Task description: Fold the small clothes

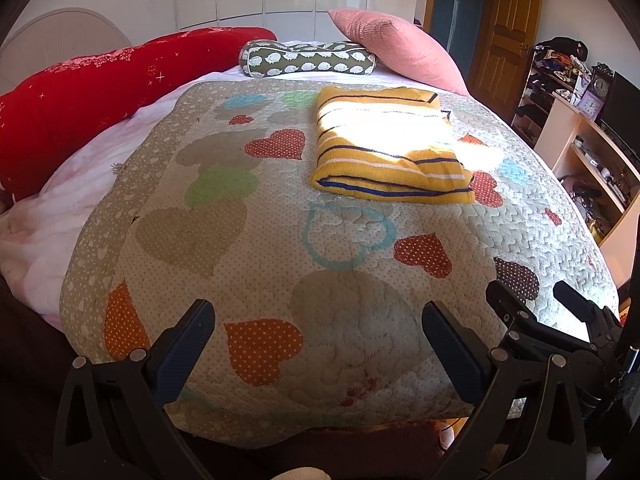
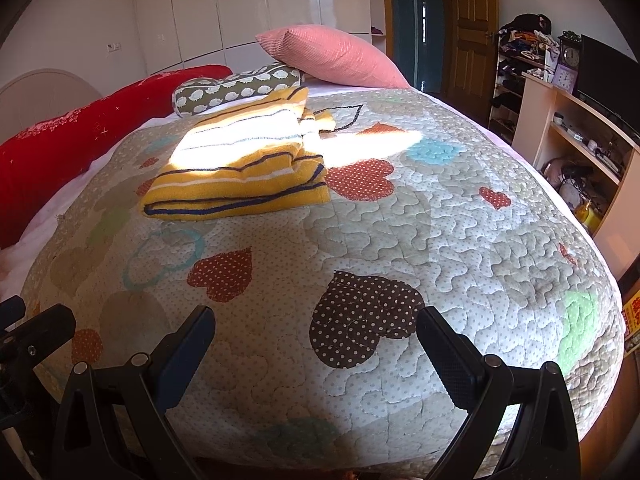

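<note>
A yellow striped garment lies folded into a thick rectangle on the heart-patterned quilt, partly in sunlight. It also shows in the right wrist view, up and left of centre. My left gripper is open and empty, hovering over the near edge of the quilt, well short of the garment. My right gripper is open and empty too, over the quilt's near edge. The right gripper also shows at the lower right of the left wrist view.
A red bolster, a hedgehog-print pillow and a pink cushion lie at the bed's far end. Shelves with clutter, a clock and a TV stand to the right. A wooden door is beyond.
</note>
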Action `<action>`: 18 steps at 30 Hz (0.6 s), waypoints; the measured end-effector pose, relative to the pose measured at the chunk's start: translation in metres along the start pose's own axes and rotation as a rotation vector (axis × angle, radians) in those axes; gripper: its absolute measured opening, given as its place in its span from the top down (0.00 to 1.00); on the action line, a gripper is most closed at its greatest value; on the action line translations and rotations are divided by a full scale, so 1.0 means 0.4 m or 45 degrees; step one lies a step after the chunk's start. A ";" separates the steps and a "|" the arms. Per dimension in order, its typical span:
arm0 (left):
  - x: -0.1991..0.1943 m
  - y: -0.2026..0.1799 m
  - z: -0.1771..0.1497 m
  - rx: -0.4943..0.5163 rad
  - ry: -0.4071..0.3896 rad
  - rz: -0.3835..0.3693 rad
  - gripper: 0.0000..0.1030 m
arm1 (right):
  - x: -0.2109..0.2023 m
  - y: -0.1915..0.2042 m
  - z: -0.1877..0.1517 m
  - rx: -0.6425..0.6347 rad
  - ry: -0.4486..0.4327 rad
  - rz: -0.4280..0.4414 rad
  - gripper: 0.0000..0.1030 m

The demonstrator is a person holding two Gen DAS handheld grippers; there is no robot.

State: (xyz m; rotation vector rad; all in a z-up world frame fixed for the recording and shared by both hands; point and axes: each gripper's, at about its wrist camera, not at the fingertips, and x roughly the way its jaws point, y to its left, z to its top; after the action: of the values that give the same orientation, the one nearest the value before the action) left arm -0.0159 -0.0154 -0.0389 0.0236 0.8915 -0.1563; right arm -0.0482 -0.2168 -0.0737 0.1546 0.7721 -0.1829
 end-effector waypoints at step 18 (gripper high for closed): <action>0.028 0.006 -0.007 -0.027 0.060 -0.041 0.00 | 0.016 -0.008 -0.005 -0.003 0.024 -0.019 0.01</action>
State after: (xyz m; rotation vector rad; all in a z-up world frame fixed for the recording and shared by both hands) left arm -0.0107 -0.0141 -0.0492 -0.0070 0.9412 -0.1771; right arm -0.0457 -0.2203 -0.0800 0.1488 0.7921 -0.1947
